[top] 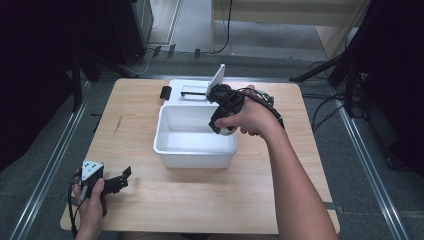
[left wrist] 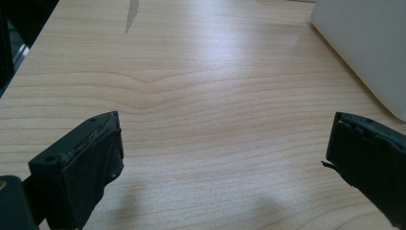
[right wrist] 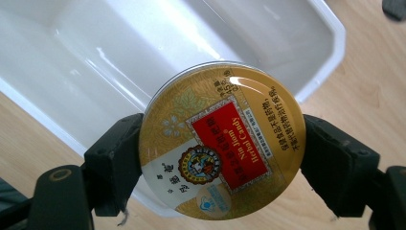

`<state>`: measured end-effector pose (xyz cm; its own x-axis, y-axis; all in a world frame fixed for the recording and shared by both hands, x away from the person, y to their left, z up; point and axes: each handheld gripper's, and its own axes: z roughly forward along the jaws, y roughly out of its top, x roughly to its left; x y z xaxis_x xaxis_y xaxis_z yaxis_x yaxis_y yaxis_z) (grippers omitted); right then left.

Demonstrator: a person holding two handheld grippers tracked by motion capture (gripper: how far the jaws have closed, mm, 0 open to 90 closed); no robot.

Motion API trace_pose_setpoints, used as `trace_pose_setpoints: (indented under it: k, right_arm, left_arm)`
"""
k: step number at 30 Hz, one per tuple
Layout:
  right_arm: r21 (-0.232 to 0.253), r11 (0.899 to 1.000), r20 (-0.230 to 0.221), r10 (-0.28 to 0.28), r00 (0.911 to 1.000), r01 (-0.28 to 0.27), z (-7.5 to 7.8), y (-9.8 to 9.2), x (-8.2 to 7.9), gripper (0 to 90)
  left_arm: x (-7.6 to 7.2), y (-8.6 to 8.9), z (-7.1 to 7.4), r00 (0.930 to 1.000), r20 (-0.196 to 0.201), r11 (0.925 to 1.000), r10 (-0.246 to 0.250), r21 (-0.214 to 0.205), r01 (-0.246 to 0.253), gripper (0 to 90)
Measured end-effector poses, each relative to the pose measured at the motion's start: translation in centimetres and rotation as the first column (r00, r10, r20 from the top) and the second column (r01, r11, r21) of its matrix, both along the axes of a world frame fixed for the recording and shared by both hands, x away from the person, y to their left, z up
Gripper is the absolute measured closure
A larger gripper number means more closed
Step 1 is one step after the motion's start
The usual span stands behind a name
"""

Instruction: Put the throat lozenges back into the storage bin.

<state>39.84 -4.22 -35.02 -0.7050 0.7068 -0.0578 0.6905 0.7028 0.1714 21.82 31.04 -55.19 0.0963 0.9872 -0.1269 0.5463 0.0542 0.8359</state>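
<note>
A round gold candy tin (right wrist: 221, 141) with a red label is clamped between the two black jaws of my right gripper (right wrist: 220, 158). It hangs over the near right corner of a white plastic tub (right wrist: 95, 57). From above, the right gripper (top: 223, 120) points down at the tub (top: 195, 150) by its right rim, with the tin (top: 227, 131) just visible under the hand. My left gripper (top: 119, 181) rests low at the table's front left, open, with bare wood between its jaws (left wrist: 225, 158).
Behind the tub lie a white tray (top: 176, 87) with a tilted white card (top: 218, 77) and a small black object (top: 165, 92). The tub's corner (left wrist: 364, 43) shows at the upper right of the left gripper view. The wooden table (top: 150, 200) has metal rails alongside.
</note>
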Motion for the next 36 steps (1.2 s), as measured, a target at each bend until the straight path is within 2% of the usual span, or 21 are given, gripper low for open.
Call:
trace_pose_setpoints:
  k: [1, 3, 6, 7, 8, 11, 13, 15, 16, 19, 21, 22, 23, 28, 29, 34, 36]
  right_arm:
    - [-0.004, 1.0, 0.008, 0.019, 0.9998, -0.019, -0.1, 0.1, -0.1, 20.9]
    - [-0.018, 0.995, 0.042, 0.095, 0.9945, -0.095, -0.4, 0.4, -0.3, 20.9]
    - [-0.023, 0.991, 0.054, 0.132, 0.9898, -0.131, -0.6, 0.6, -0.4, 20.9]
    - [-0.026, 0.986, 0.057, 0.167, 0.9844, -0.165, -0.8, 0.6, -0.5, 20.9]
    - [-0.022, 0.975, 0.055, 0.222, 0.9734, -0.221, -1.1, 0.6, -0.6, 20.9]
    - [-0.027, 0.953, 0.053, 0.304, 0.9511, -0.303, -1.7, 0.6, -0.7, 21.0]
    - [-0.037, 0.932, 0.06, 0.362, 0.9304, -0.36, -2.1, 0.7, -1.0, 20.9]
    - [-0.048, 0.918, 0.051, 0.396, 0.9168, -0.394, -2.5, 0.7, -1.2, 21.0]
    - [-0.061, 0.913, 0.05, 0.406, 0.9127, -0.402, -2.8, 0.7, -1.2, 21.0]
    - [-0.082, 0.905, 0.053, 0.422, 0.9052, -0.417, -3.5, 0.5, -0.9, 20.9]
    - [-0.074, 0.905, 0.053, 0.423, 0.9044, -0.419, -3.8, 0.3, -0.8, 21.0]
    - [-0.07, 0.899, 0.059, 0.437, 0.8977, -0.433, -4.0, 0.2, -0.8, 21.0]
    - [-0.064, 0.896, 0.058, 0.442, 0.8951, -0.439, -4.2, 0.2, -0.8, 21.0]
    - [-0.064, 0.894, 0.077, 0.447, 0.8911, -0.443, -4.8, 0.2, -0.6, 20.9]
    - [-0.068, 0.897, 0.076, 0.441, 0.8943, -0.437, -4.9, 0.2, -0.6, 20.9]
    - [-0.079, 0.893, 0.075, 0.449, 0.8906, -0.443, -5.8, 0.4, -0.4, 20.9]
    - [-0.082, 0.895, 0.072, 0.444, 0.8932, -0.438, -6.0, 0.4, -0.4, 20.9]
  left_arm:
    - [0.0, 0.0, 0.0, 1.0, 0.0, 1.0, 0.0, 0.0, 0.0, 0.0]
    - [0.0, 0.0, 0.0, 1.0, -0.001, 1.0, -0.001, 0.001, 0.001, 0.0]
    - [0.0, 0.0, 0.0, 1.0, -0.001, 1.0, -0.001, 0.001, 0.001, 0.0]
    - [0.0, 0.0, 0.0, 1.0, -0.001, 1.0, -0.001, 0.001, 0.001, 0.0]
    - [0.0, 0.0, 0.0, 1.0, -0.001, 1.0, -0.001, 0.002, 0.001, 0.0]
    - [0.0, 0.0, 0.0, 1.0, -0.001, 1.0, -0.002, 0.001, 0.002, 0.0]
    - [0.0, 0.0, 0.0, 1.0, -0.001, 1.0, -0.002, 0.001, 0.002, 0.0]
    - [0.0, 0.0, 0.0, 1.0, -0.002, 1.0, -0.001, 0.001, 0.001, 0.0]
    - [0.0, 0.0, 0.0, 1.0, -0.002, 1.0, -0.002, 0.002, 0.002, 0.0]
    - [0.0, 0.0, 0.0, 1.0, -0.001, 1.0, -0.001, 0.001, 0.001, 0.0]
    - [0.0, 0.0, 0.0, 1.0, -0.001, 1.0, -0.001, 0.0, 0.001, 0.0]
    - [0.0, 0.0, 0.0, 1.0, -0.001, 1.0, -0.001, -0.001, 0.001, 0.0]
    - [0.0, 0.0, 0.0, 1.0, -0.002, 1.0, -0.001, 0.0, 0.001, 0.0]
    - [0.0, 0.0, 0.0, 1.0, -0.001, 1.0, 0.0, 0.002, 0.0, 0.0]
    - [0.0, 0.0, 0.0, 1.0, -0.001, 1.0, -0.001, 0.002, 0.001, 0.0]
    - [0.0, 0.0, 0.0, 1.0, -0.001, 1.0, 0.001, 0.0, -0.001, 0.0]
    - [0.0, 0.0, 0.0, 1.0, -0.001, 1.0, 0.001, -0.001, -0.001, 0.0]
